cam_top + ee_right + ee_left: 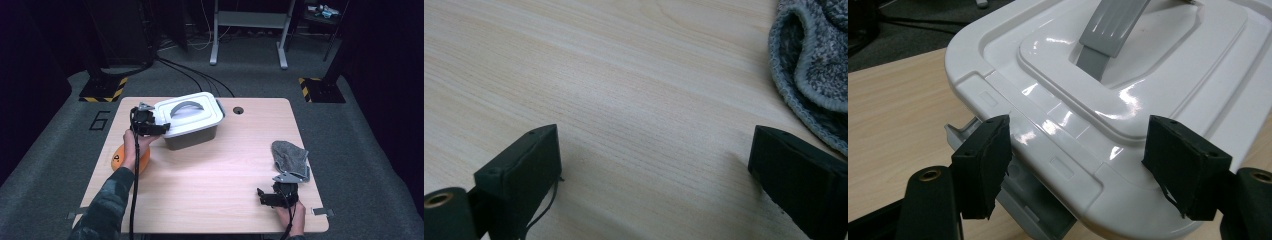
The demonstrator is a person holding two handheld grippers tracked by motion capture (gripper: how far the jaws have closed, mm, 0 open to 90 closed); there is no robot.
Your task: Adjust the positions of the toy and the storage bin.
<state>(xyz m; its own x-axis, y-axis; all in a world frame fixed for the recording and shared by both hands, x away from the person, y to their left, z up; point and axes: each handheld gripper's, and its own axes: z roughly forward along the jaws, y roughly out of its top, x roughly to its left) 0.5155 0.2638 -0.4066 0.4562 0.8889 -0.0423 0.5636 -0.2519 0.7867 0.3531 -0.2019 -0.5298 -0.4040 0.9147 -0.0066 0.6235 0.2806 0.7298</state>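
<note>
Left gripper view: left gripper [1075, 165] (jaws apart) seemingly astride lid [1128, 95].

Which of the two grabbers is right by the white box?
The left gripper, at the white box lid's edge. The right gripper is far off, near the grey cloth.

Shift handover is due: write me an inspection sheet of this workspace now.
Surface: wooden table, bare middle.
Job's things: storage box with white lid on, grey handle lying flat.
Clutter: grey cloth at right; orange object under the left forearm.
Grippers: left gripper open at the lid's edge; right gripper open over bare wood.
Cables: black cable trails from the left gripper.
Surroundings: dark carpeted floor, hazard-striped bases.
</note>
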